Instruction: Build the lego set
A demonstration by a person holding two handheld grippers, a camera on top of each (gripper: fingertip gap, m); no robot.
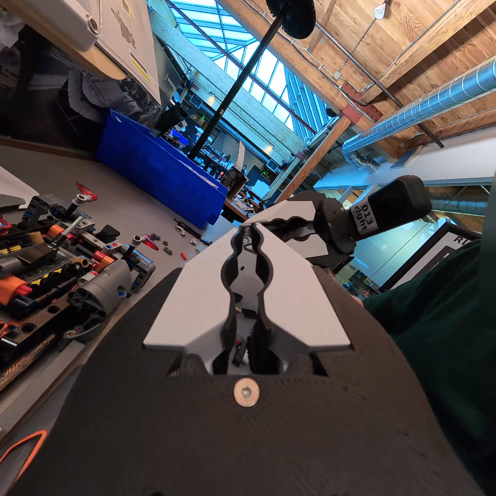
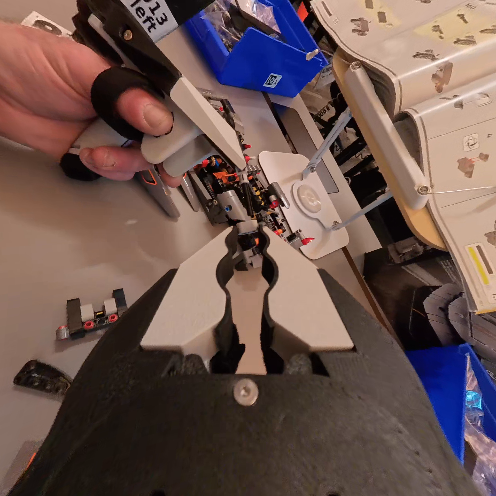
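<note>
1. On the grey table a partly built lego model is seen, at 9 o'clock in the left wrist view and near the centre of the right wrist view.
2. Much of the chassis appears assembled: grey housings, black beams, orange and red connectors and yellow-black striped parts are already joined.
3. Work is judged unfinished: loose small pieces lie scattered at 11 o'clock of the left gripper, and a separate black-and-grey sub-assembly lies apart at 8 o'clock in the right wrist view.
4. A black axle assembly with grey connectors at both ends is held between the 2 tools, above the model.
5. The left gripper is closed narrowly on the axle's upper grey connector.
6. The right gripper is nearly closed on the lower grey connector, though the actual contact is partly hidden and may be loose.
7. A blue bin stands at 12 o'clock, and an instruction booklet on a stand at 2 o'clock.
</note>
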